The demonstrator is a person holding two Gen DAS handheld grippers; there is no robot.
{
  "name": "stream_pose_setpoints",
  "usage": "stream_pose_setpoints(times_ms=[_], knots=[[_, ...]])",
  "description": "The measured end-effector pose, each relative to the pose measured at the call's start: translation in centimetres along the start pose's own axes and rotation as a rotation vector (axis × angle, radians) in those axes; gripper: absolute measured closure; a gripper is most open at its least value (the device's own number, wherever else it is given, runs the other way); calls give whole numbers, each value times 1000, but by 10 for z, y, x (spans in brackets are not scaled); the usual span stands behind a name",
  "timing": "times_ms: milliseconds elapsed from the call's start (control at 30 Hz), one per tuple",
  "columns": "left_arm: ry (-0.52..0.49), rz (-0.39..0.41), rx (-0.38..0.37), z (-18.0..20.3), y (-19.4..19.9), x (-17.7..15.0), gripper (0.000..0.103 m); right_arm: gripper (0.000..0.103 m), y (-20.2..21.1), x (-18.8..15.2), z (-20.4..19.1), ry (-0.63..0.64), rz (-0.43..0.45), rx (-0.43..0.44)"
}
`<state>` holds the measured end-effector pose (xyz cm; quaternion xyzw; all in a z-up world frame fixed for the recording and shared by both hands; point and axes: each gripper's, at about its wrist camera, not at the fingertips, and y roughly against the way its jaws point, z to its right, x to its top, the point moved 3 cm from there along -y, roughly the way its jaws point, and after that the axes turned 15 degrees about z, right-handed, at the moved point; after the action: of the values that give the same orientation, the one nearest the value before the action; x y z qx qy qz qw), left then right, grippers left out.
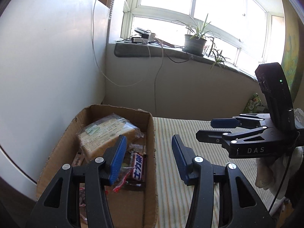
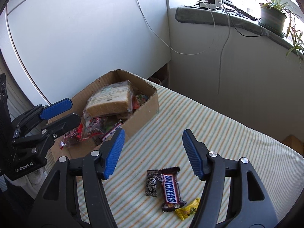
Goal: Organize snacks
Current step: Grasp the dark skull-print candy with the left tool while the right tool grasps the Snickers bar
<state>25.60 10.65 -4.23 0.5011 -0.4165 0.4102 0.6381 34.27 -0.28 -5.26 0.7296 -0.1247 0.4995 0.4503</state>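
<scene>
Left tongs (image 1: pixel 149 156): my jaws spread wide, holding nothing, poised over the cardboard box's (image 1: pixel 150 133) right wall.
Right tongs (image 2: pixel 153 153): mine too, wide and bare, above the striped surface (image 2: pixel 218 133).
Below right tongs: Snickers bar (image 2: pixel 171 189), dark wrapper (image 2: pixel 152 183) touching it, yellow candy (image 2: pixel 188 210).
Box: bread pack (image 2: pixel 110 99) on top.

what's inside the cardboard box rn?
Cardboard box: wrapped bread loaf on top, over a Snickers bar with Chinese lettering and mixed red-and-clear wrappers. Whatever lies under the loaf and the box floor is covered.
</scene>
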Motion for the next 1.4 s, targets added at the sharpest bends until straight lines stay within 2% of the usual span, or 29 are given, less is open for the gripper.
stream_pose_setpoints(times_ms=[267, 433, 600, 700, 1100, 1333, 1400], knots=[[-63, -65, -117, 53, -8, -23, 56, 37, 21, -41, 42, -23, -62, -40], [-86, -146, -175, 76, -17, -48, 56, 37, 21, -60, 52, -16, -97, -31], [-107, -207, -183, 85, -27, -67, 56, 38, 16, -71, 48, -7, -139, 23], [-119, -235, -183, 88, -34, -75, 56, 50, 5, -78, 40, 4, -174, 58], [-73, -315, -171, 75, -61, -87, 58, 53, -31, -87, 30, 3, -253, 129], [-80, -349, -154, 76, -76, -91, 58, 72, -40, -87, 35, 0, -264, 118], [-80, -351, -149, 77, -80, -90, 58, 73, -39, -87, 39, -11, -261, 116]])
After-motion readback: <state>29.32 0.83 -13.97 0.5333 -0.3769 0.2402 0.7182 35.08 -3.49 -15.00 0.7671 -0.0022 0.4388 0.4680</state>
